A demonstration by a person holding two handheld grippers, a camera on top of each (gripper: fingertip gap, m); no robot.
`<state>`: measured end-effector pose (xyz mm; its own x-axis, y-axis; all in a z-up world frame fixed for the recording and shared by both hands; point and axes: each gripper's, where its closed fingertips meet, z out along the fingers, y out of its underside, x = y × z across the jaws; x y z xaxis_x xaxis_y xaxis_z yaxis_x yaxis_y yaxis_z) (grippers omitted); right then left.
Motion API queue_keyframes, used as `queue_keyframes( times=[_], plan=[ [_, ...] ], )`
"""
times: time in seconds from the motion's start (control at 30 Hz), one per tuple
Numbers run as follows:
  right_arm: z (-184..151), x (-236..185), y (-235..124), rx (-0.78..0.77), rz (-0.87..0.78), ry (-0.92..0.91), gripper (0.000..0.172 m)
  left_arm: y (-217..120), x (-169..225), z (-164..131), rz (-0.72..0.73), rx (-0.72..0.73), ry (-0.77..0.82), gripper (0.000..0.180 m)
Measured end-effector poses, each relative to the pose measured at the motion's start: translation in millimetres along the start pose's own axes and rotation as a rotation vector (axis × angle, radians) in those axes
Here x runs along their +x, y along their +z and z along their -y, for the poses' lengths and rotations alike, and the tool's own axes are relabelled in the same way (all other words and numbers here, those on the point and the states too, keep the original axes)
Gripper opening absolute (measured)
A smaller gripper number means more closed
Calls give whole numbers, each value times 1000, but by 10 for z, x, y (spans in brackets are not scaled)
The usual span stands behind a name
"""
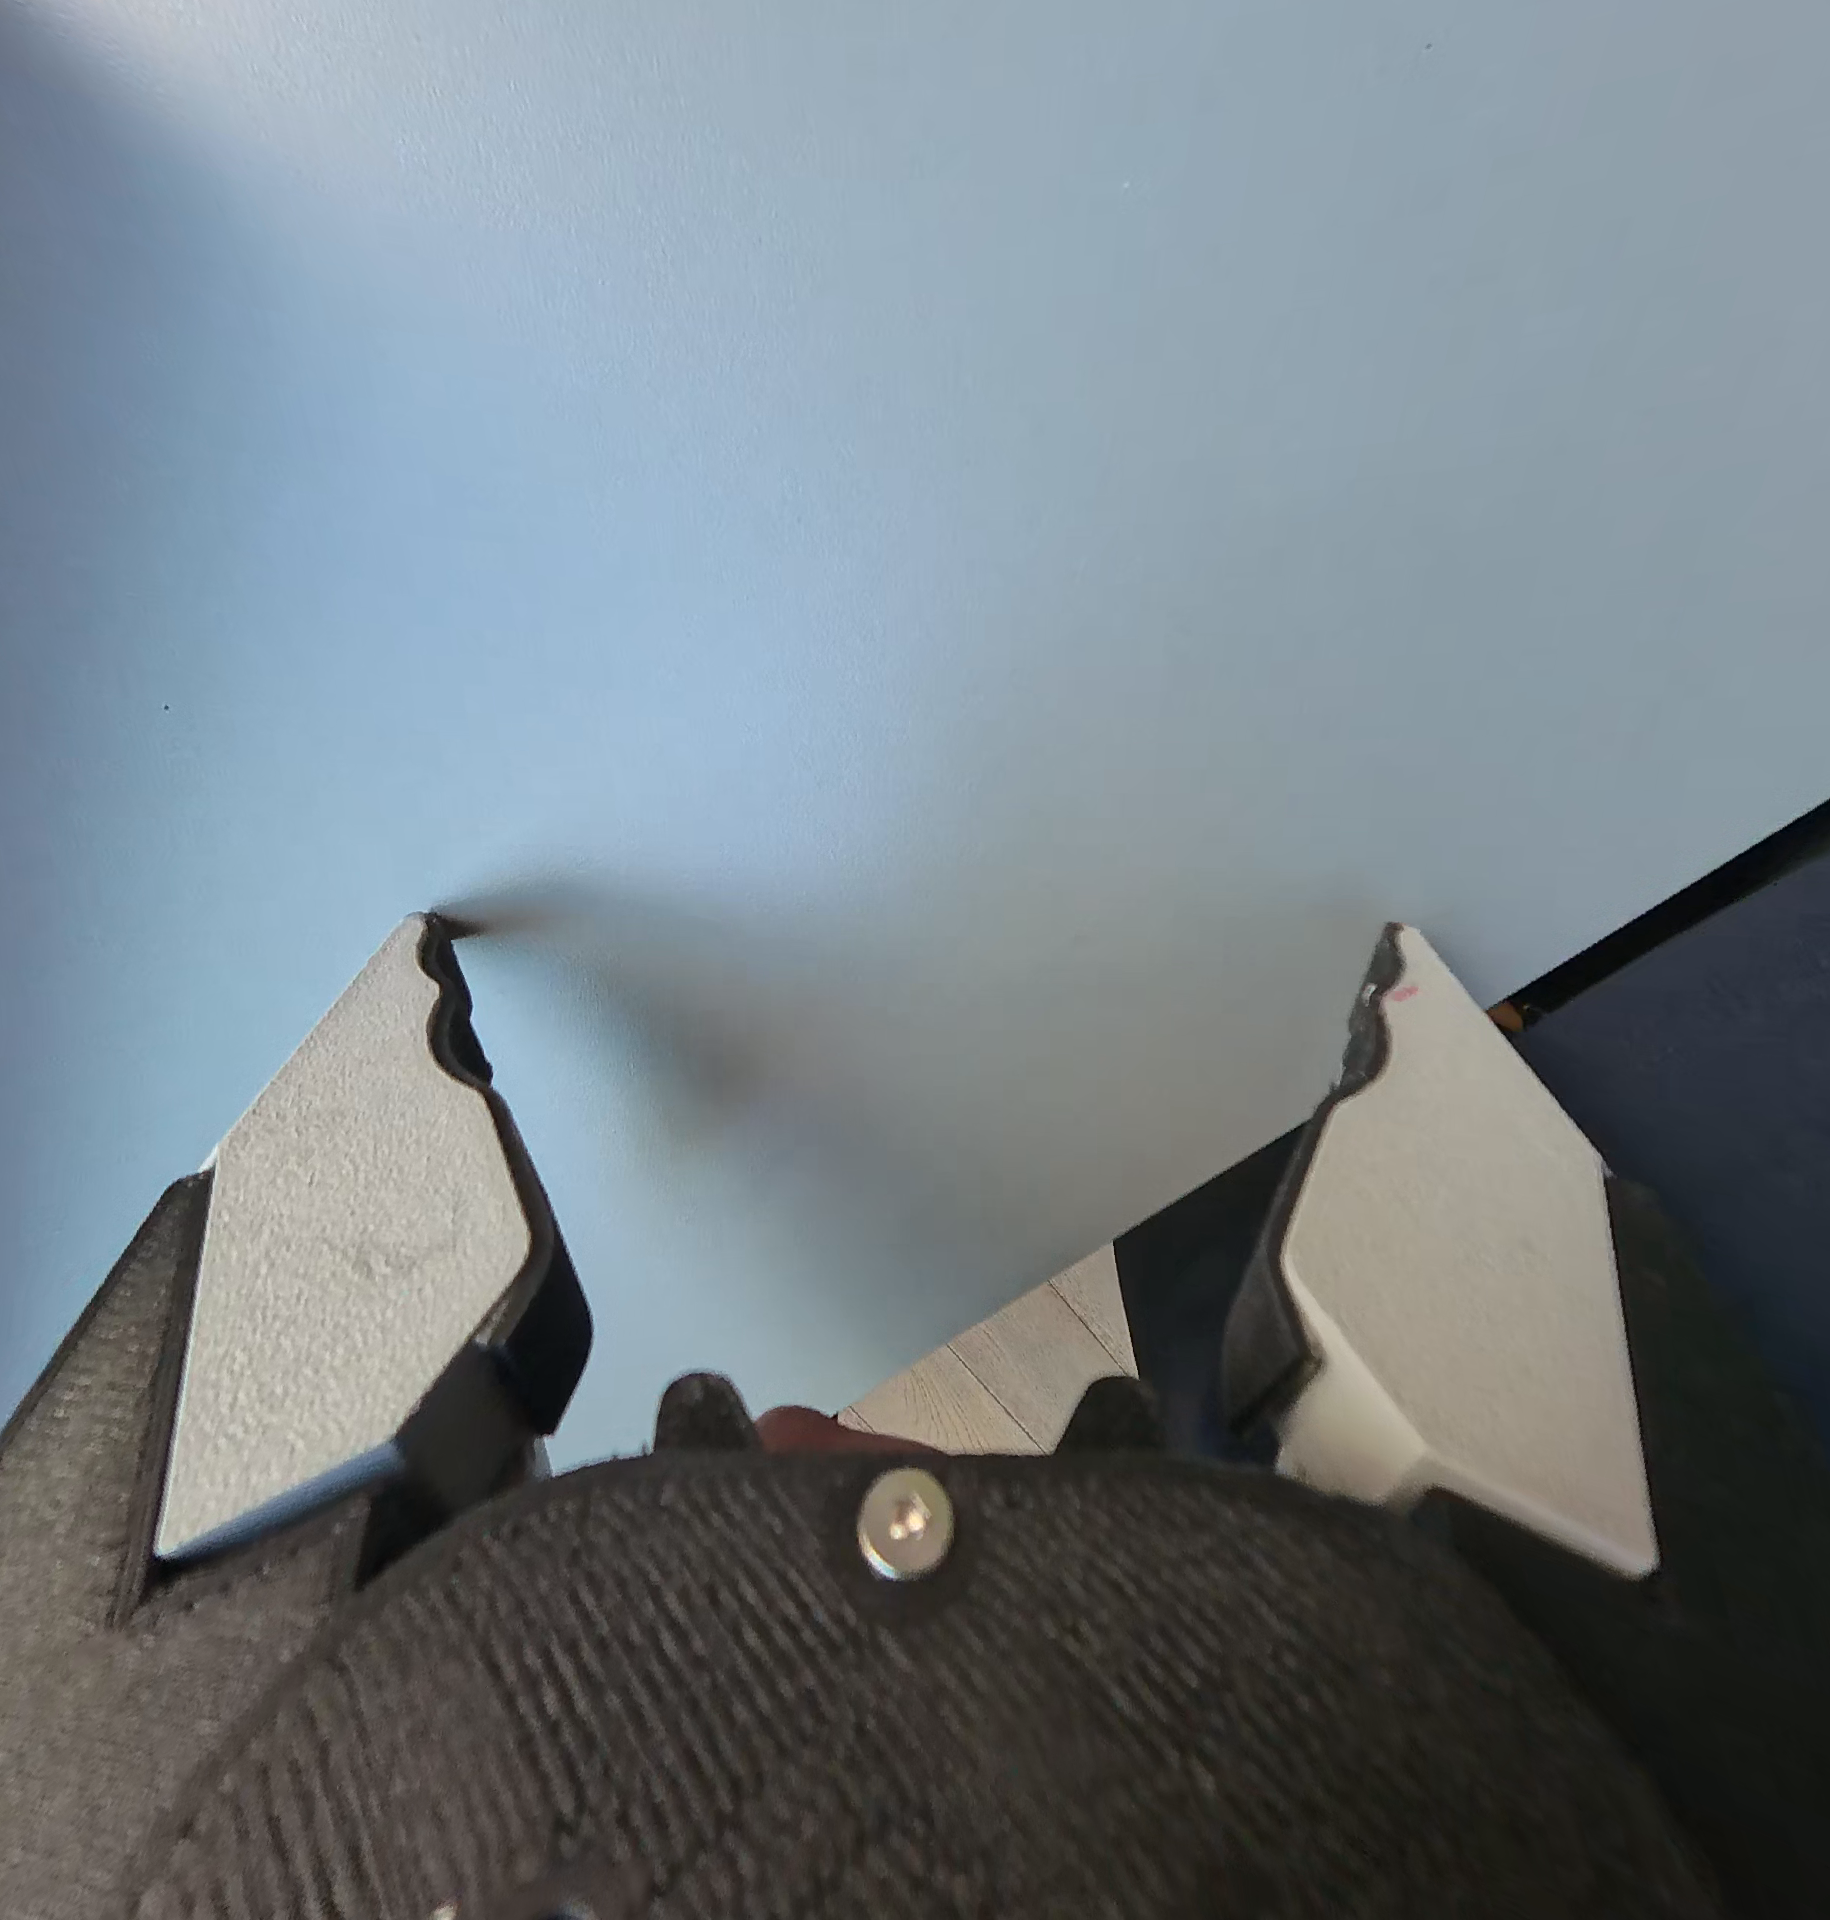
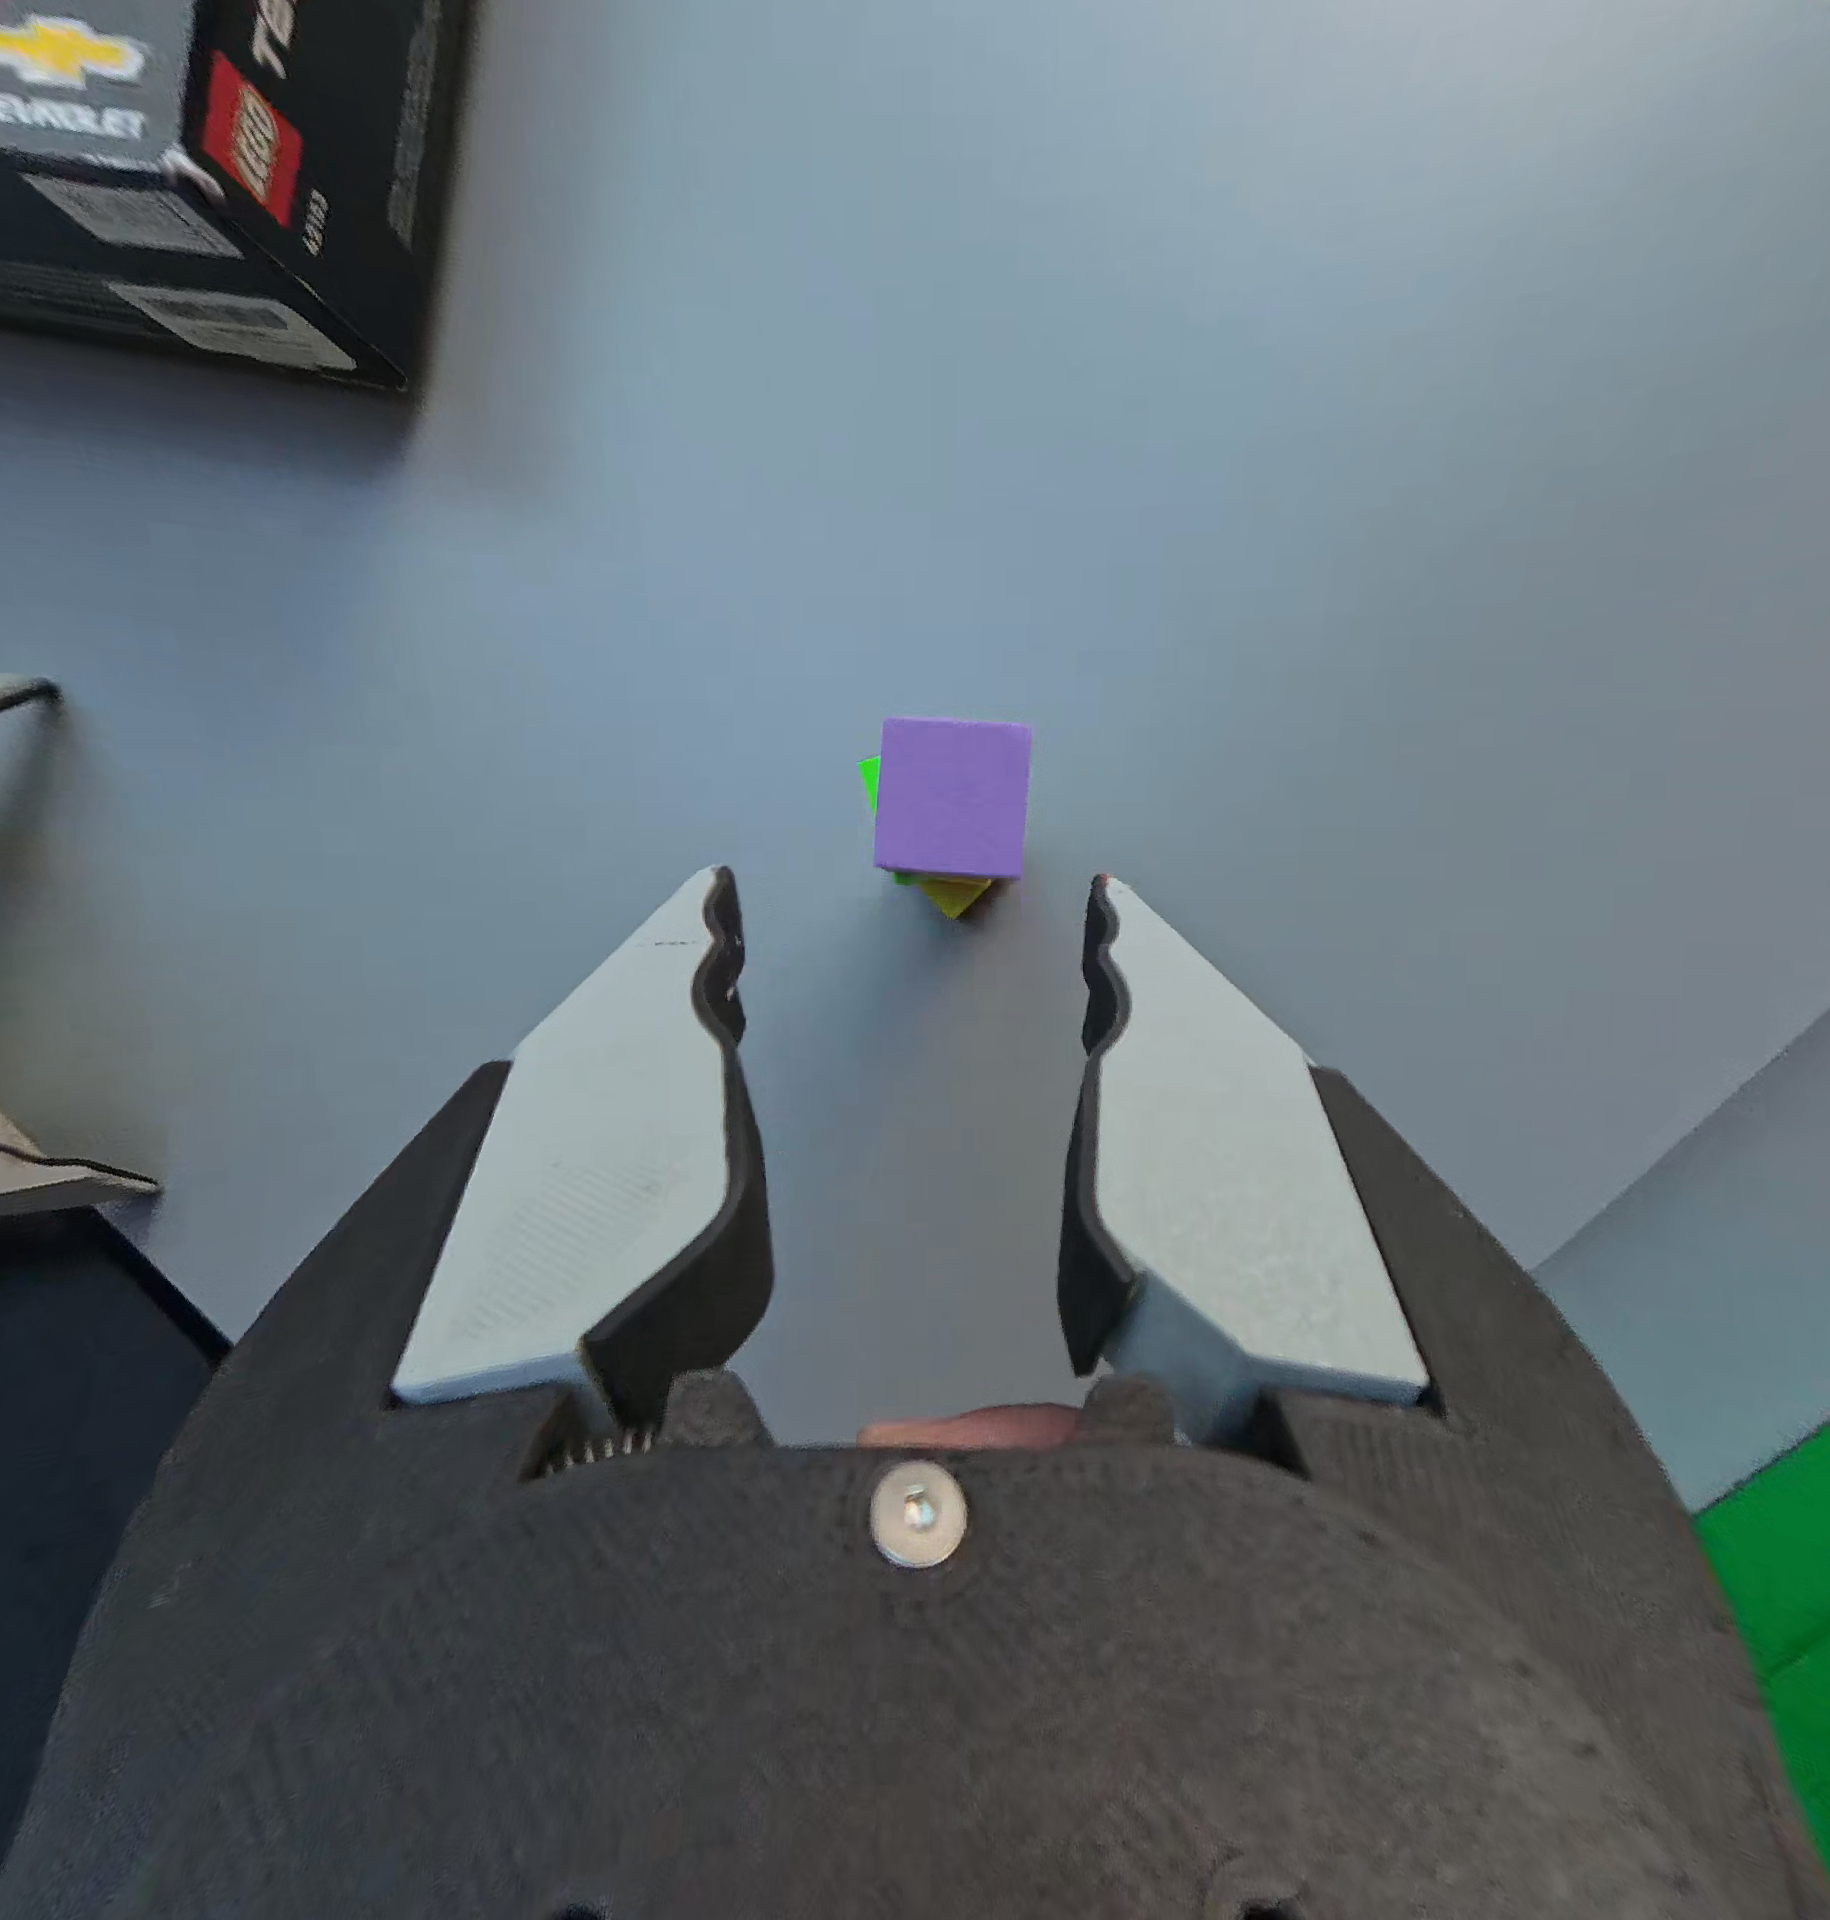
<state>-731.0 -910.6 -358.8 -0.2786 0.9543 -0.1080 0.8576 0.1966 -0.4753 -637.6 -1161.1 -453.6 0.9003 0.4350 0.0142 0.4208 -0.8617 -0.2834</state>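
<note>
As jaws gape, purple cube stands

Black ribbed printed tool body, pale grey fingers, wavy black pads, silver screw

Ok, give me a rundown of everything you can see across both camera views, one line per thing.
table: one, blue-grey, under both grippers.
purple cube: one, top of a small stack just beyond the right fingers.
green cube: one, under the purple, only an edge showing.
yellow cube: one, under the purple, corner showing.
printed box: one, black, table's far left.
green surface: one, right edge, below the table.
left gripper: open wide, nothing between fingers.
right gripper: open, nothing held.
</note>
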Motion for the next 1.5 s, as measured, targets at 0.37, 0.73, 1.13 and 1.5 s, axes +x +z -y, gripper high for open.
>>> queue_keyframes(
  times=[0.37, 0.73, 1.13, 1.5],
  plan=[
    [-1219, 294, -65, -38, -32, 214, 19, 1, 0, -3, 0, -21, 1, 160],
    [-786, 1194, 119, -1, -270, 350, 13, -4, 2, -28, 7, -59, -24, 160],
    [-24, -117, 603, 31, 9, 3, 2, -7, 2, -38, 12, -56, -38, 160],
    [-726, -160, 169, 62, 50, 215, 14, -2, 1, -12, 7, -3, -21, 160]
  ],
)
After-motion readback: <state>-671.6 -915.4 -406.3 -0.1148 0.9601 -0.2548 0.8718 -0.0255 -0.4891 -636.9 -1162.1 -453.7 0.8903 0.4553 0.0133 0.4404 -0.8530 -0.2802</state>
